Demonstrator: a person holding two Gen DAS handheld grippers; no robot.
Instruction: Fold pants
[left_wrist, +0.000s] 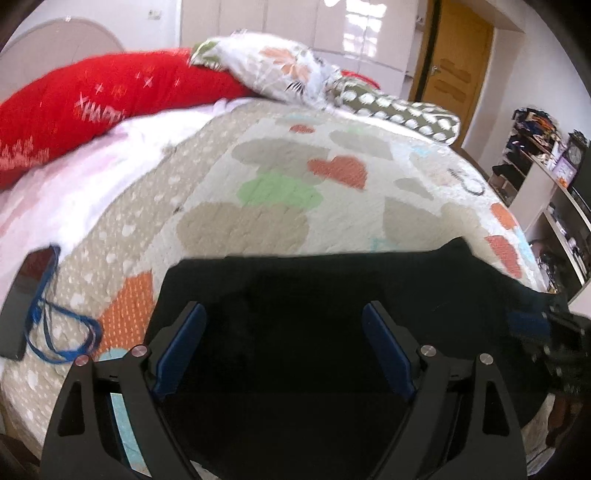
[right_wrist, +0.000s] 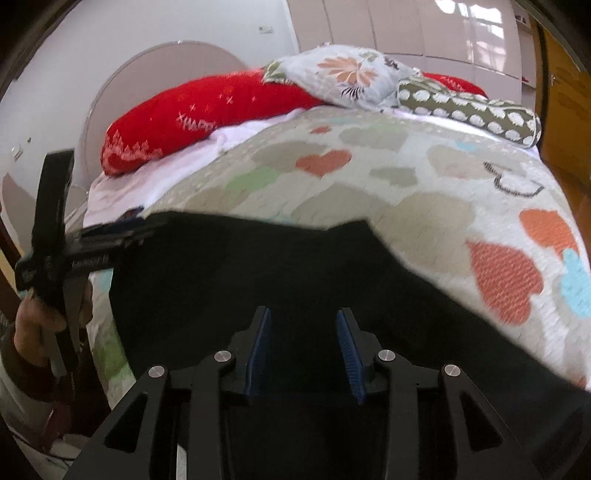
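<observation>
The black pants (left_wrist: 332, 280) lie flat on the near part of the quilt (left_wrist: 280, 184), their far edge running straight across, a corner jutting up on the right; beyond that edge the quilt stays bare up to the red pillow (left_wrist: 110, 99); the left gripper (left_wrist: 284, 350) stands wide above the cloth, gripping nothing; the right gripper (right_wrist: 303, 350) is partly parted over the pants, its pads off the fabric; a phone (left_wrist: 26, 295) lies at the left edge.
</observation>
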